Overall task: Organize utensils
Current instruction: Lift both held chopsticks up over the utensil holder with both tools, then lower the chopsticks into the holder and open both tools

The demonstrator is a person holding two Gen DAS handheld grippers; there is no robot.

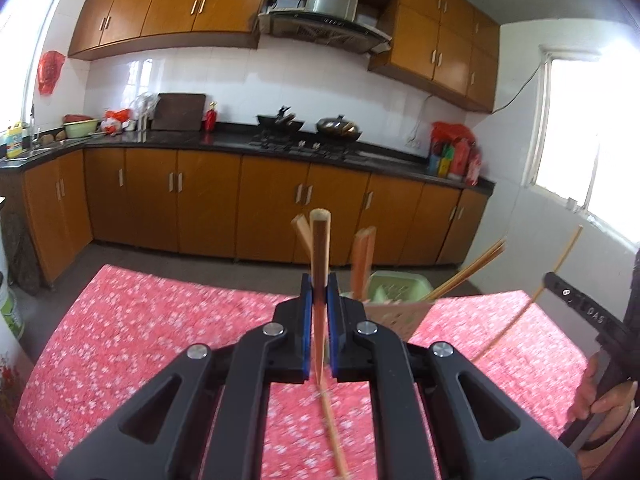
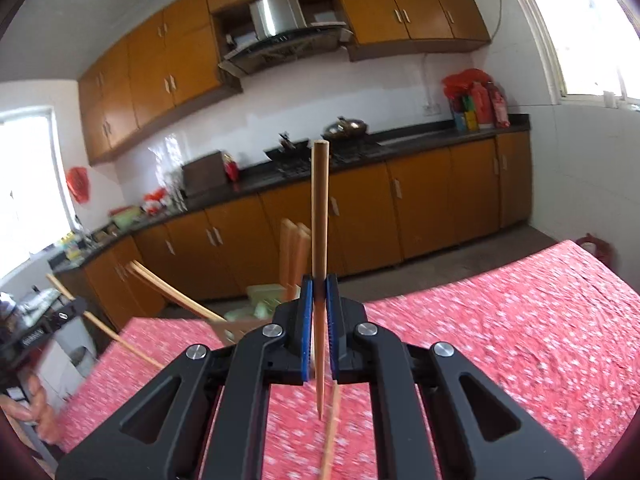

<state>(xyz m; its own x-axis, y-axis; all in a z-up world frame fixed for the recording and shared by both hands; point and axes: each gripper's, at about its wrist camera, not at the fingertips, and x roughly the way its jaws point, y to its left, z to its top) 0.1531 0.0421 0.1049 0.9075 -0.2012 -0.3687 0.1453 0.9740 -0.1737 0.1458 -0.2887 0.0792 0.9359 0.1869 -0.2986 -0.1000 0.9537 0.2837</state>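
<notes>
Along the far left, a window (image 1: 24,52) is letting in bright light over a sink corner where a green basin (image 1: 81,127) is sitting. Brown cupboards (image 1: 208,200) are running below a dark worktop (image 1: 224,142), with matching wall cupboards (image 1: 168,4) above and white tiles (image 1: 240,84) between. Near the middle, a steel hood (image 1: 324,24) is hanging over a stove carrying two dark pans (image 1: 338,127). Farther right, red bags and bottles (image 1: 454,152) are crowding the worktop's end, and a second window (image 1: 588,128) is glowing on the right wall.

Nearer, the bench (image 1: 140,320) is wearing a red cloth flecked with white flowers. At its far edge a pale green basket (image 1: 394,286) is holding several chopsticks (image 1: 362,260), some upright, some leaning right.

The left tongs (image 1: 320,300) are pinching one chopstick (image 1: 320,248) tight between blue pads, standing it upright above the cloth. The right tongs (image 2: 319,300) are likewise clamping a chopstick (image 2: 320,220), its blunt end up and its tip pointing down. Another chopstick (image 2: 331,432) is lying on the cloth just below them.
</notes>
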